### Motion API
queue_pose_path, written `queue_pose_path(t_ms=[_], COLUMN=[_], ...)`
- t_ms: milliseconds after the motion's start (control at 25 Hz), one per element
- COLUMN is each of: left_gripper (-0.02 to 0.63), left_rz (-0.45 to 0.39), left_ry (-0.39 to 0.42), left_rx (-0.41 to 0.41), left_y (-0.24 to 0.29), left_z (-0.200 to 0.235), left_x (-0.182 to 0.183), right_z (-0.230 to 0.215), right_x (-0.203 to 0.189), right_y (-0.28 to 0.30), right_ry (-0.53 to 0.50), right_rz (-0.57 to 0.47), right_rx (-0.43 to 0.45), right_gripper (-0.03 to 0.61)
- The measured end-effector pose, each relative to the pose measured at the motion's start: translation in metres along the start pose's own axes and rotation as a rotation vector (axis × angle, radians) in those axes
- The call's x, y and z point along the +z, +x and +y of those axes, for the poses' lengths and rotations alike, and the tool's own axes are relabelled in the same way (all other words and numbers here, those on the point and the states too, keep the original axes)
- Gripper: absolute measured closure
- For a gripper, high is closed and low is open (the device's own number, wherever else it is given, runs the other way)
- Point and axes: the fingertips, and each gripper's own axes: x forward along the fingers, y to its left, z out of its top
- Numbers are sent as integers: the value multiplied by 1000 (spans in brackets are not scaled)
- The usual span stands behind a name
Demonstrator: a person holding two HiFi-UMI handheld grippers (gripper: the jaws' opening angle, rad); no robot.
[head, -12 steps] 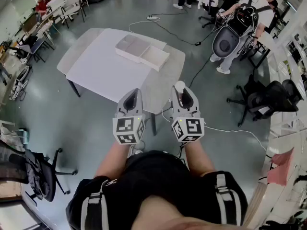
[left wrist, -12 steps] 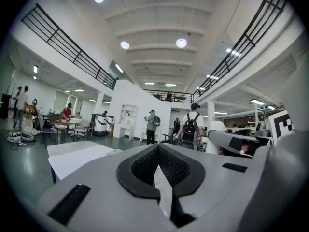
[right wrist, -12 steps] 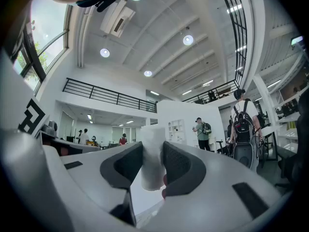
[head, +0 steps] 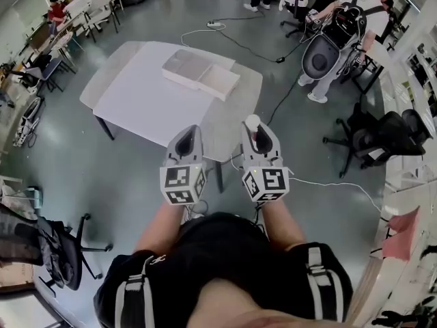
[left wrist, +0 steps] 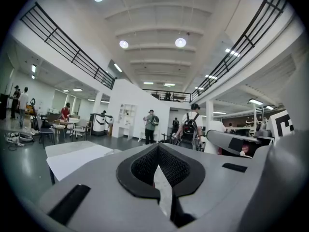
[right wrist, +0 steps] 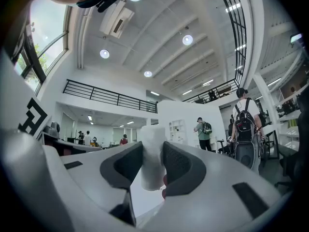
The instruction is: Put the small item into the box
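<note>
A small white cylinder (right wrist: 152, 154) stands upright between the jaws of my right gripper (right wrist: 153, 161), which is shut on it; in the head view the white cylinder (head: 252, 121) pokes up at the tip of the right gripper (head: 257, 137). My left gripper (head: 186, 142) is held beside it, level with it, jaws shut and empty; the left gripper (left wrist: 157, 170) looks out over the room. Both hang short of the near edge of the grey table (head: 136, 91). The white box (head: 200, 72), with an open shallow drawer, sits on the table's far right part.
A large white sheet (head: 147, 98) covers the table's middle. Cables (head: 239, 43) run over the floor behind the table. A person with a round pack (head: 326, 50) stands at the right, office chairs (head: 375, 139) beside them. A black chair (head: 58, 248) is at my left.
Both grippers have moved slightly forward toward the table; the right one still grips the white cylinder.
</note>
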Motion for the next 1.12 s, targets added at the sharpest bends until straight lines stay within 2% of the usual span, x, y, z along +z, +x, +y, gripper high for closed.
queue_pose_path(t_ms=[720, 1120], left_gripper=[607, 607], left_rz=[10, 41], left_ry=[-24, -77], left_rx=[-31, -7], left_y=[-13, 18], left_z=[42, 41], left_x=[-5, -18], right_z=[39, 13], right_x=[-11, -25], right_y=[20, 40], right_ry=[47, 33], right_rz=[26, 57], right_rx=[-24, 3], right_gripper=[453, 453])
